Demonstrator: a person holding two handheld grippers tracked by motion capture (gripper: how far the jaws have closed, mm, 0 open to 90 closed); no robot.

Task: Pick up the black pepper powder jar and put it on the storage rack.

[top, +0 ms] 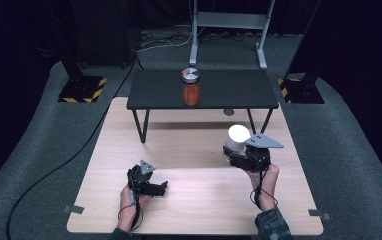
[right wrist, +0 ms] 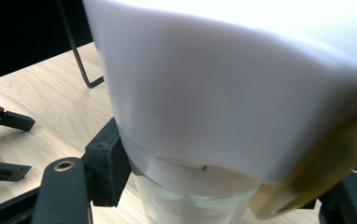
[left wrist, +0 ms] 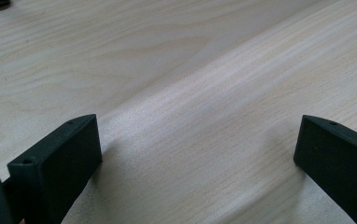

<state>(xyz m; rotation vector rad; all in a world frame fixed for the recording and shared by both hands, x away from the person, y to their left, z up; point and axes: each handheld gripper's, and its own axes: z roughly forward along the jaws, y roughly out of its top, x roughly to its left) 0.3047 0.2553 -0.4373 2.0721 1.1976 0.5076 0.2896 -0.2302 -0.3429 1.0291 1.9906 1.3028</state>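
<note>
Dark curtains and grey carpet surround a pale wooden table (top: 194,200), on whose far part stands a low black shelf (top: 154,92) on thin legs. Near the table's right edge, just in front of the shelf, the right gripper (top: 235,154) is clamped on a jar (top: 237,141): a clear glass body with a broad white lid, its contents too washed out to make out. In the right gripper view the jar (right wrist: 200,200) sits between the black jaws, which press on the glass just under the lid. It stands upright, long axis vertical, lid facing up; whether its base touches the wood cannot be told. A second jar (top: 190,89), orange inside with a silver lid, stands upright on the shelf near the middle of its front edge, well apart from the held one. The left gripper (top: 163,188) lies low near the table's front-left part, its jaws standing wide apart over bare wood in the left gripper view, nothing between them. Open wood lies between the two grippers and toward the front edge; the shelf's legs bound the far side.
</note>
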